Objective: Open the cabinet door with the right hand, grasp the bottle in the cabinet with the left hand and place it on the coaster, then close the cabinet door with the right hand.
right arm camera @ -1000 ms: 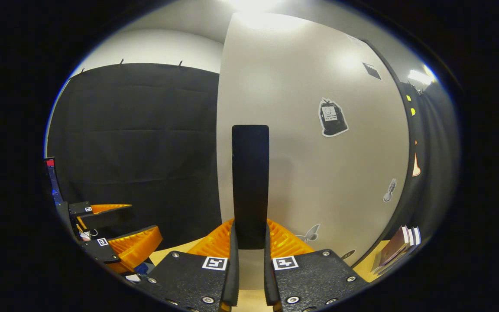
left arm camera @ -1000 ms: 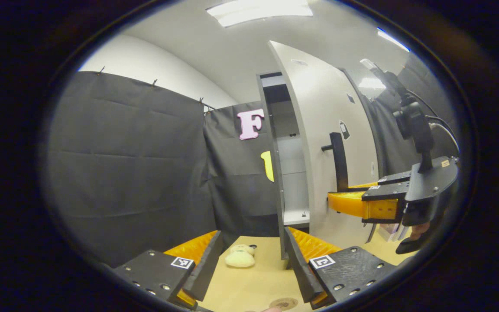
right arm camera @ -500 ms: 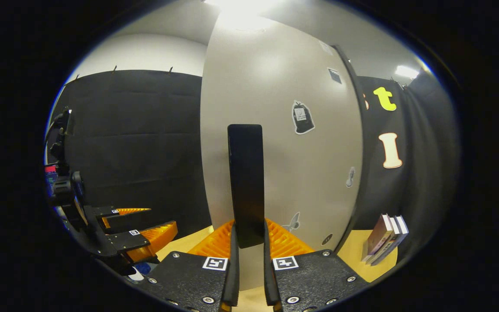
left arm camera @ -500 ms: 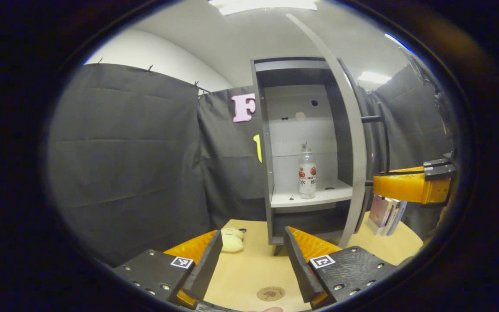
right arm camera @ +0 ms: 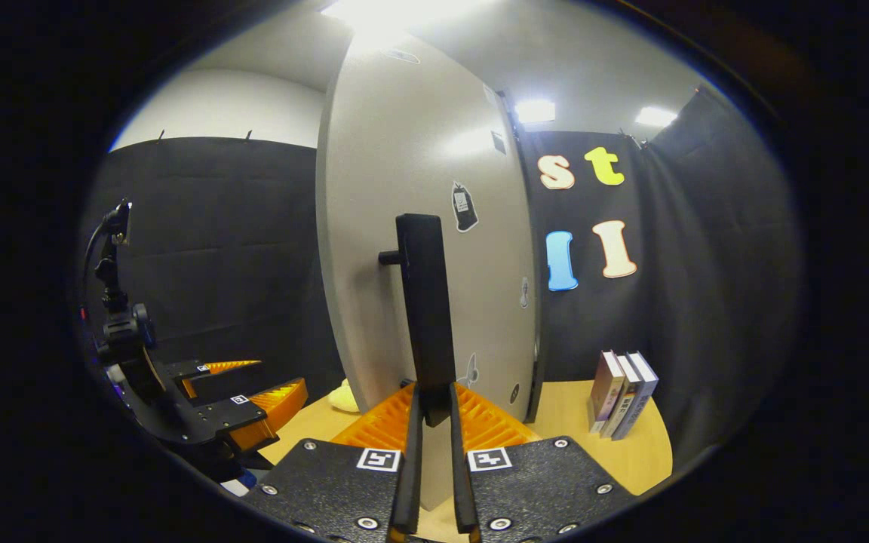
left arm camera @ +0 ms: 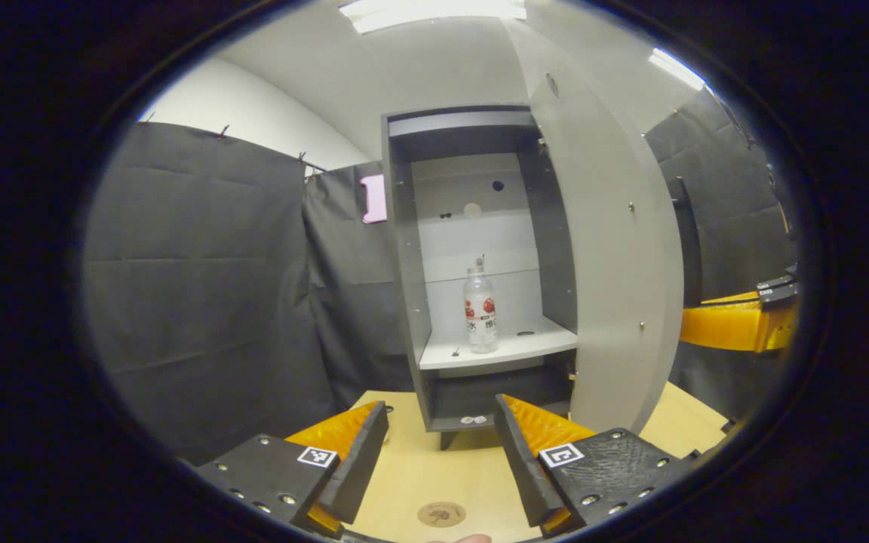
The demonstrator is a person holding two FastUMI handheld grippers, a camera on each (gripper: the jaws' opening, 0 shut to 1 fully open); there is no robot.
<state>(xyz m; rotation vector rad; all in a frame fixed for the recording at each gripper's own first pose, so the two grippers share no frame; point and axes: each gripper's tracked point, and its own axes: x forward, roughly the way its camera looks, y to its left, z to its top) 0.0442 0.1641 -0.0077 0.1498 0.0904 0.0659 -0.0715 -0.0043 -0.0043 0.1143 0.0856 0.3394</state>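
Right gripper view: right gripper [right arm camera: 432, 407] pinches door handle [right arm camera: 425, 302]; left gripper [left arm camera: 440, 445] spread, level, facing bottle [left arm camera: 480, 305].

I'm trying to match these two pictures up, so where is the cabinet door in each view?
Left gripper view: the cabinet door stands open right of centre, inner face showing.
Right gripper view: it stands at centre, outer face showing, its handle clamped in the right hand-held gripper.
Shared landmark: the wooden table under the cabinet.

Bottle [left arm camera: 480, 311] label: print too small to read. Door [right arm camera: 434, 226] stickers: illegible.
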